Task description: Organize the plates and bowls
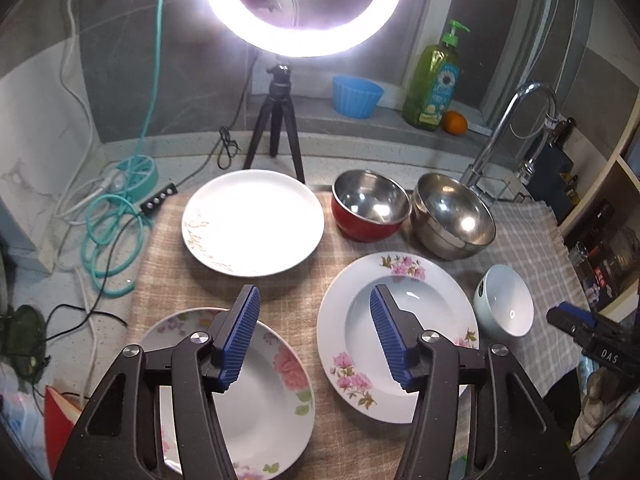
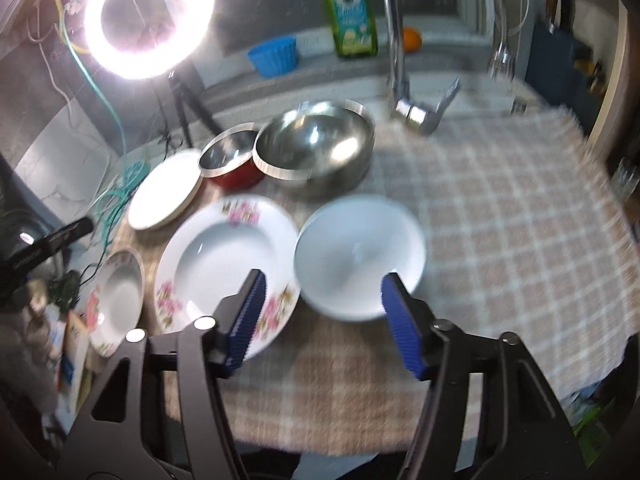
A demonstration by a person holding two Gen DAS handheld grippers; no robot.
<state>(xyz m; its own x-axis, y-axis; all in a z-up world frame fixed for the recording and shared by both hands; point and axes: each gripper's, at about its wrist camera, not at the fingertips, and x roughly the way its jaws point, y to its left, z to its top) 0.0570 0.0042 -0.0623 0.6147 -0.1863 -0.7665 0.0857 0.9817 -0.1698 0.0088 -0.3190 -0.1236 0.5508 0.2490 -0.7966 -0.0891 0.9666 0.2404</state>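
Right tongs (image 2: 322, 312) spread wide, gripping nothing, poised over the white bowl (image 2: 360, 256) near the worktop's front edge; the view is blurred, so contact is hard to judge. A glancing nudge could knock it against the flowered plate (image 2: 224, 256). Left tongs (image 1: 316, 336) are equally spread and empty above the plates.

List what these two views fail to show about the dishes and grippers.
- Pink-rose plate, left wrist view: its near half is hidden behind the left gripper, and the bottom edge cuts it off.
- White bowl, right wrist view: motion blur smears its rim, so contact with the flowered plate is unclear.
- Right gripper, left wrist view: only a tip shows at the right edge.
- White plate: glare washes out its centre.
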